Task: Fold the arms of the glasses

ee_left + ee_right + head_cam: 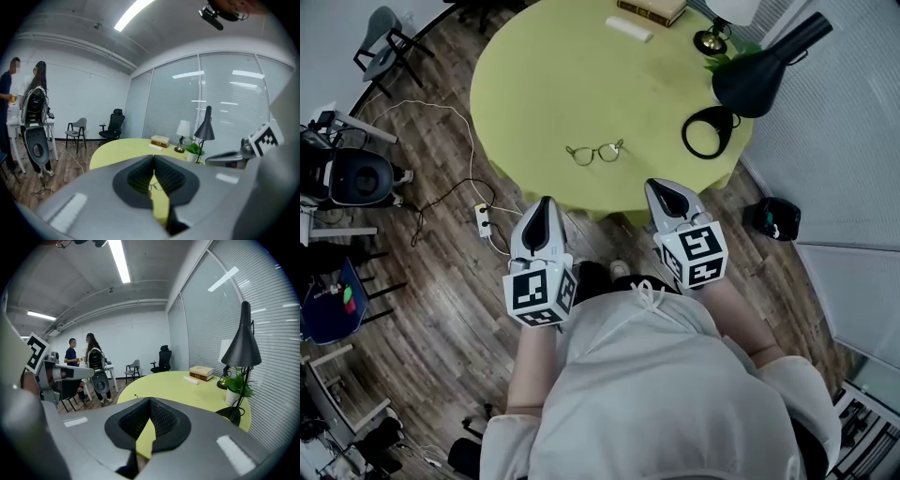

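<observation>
Glasses [595,152] are seen lying on the round green worktop [534,84], close to its near edge, lenses side by side, with nothing touching them. Both grippers are held at that near edge, short of the glasses and clear of them. The left gripper [545,204] is kept empty, its fingers [138,177] pressed together at the tips. The right gripper [657,187] is likewise empty, its fingers [163,420] brought fully together with nothing caught between them.

Table [581,84] matt, smooth. Floor [441,309] wood planks, low sheen. Glasses [595,152] thin metal wire. Lamp [759,80] black, slight sheen. Jaws: ribbed black pads [138,180], smooth grey plastic shells.
</observation>
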`<move>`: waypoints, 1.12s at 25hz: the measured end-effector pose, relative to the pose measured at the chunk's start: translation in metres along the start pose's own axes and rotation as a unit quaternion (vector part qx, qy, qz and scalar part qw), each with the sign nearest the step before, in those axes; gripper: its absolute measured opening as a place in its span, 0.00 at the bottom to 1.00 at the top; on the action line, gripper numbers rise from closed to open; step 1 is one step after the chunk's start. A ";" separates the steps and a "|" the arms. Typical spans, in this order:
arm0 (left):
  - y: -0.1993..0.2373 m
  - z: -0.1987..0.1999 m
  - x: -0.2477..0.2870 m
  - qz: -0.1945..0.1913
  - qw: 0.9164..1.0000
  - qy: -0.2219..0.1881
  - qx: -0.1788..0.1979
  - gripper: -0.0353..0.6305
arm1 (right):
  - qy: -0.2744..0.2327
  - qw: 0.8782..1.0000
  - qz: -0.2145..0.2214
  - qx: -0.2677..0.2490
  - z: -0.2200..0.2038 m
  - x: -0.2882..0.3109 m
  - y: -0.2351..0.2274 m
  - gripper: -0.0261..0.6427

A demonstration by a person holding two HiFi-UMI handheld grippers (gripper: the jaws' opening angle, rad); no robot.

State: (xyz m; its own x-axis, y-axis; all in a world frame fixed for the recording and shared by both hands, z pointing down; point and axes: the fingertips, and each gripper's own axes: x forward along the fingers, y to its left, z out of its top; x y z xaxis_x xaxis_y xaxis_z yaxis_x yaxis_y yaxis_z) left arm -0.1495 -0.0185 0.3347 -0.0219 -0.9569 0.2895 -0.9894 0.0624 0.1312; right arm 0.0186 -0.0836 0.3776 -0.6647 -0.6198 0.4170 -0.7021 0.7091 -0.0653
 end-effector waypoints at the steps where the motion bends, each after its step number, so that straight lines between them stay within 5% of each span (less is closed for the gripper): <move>1: 0.006 0.000 0.009 -0.001 1.000 0.003 0.000 0.06 | 0.002 1.000 -0.006 0.004 0.001 0.007 -0.006 0.04; 18: 0.074 0.004 0.178 -0.119 0.990 0.071 0.016 0.06 | 0.116 0.989 -0.085 0.042 -0.010 0.126 -0.057 0.04; 28: 0.078 -0.063 0.208 -0.136 0.982 0.130 0.035 0.06 | 0.207 0.978 -0.019 -0.006 -0.070 0.172 -0.068 0.04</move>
State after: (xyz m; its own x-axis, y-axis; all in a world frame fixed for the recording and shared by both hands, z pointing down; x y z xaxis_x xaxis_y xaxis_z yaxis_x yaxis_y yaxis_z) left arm -0.2226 -0.1947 0.4647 0.2733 -0.8303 0.4856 -0.9610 -0.2139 0.1752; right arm -0.0304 -0.2148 0.5176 -0.4766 -0.4573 0.7508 -0.7193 0.6939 -0.0340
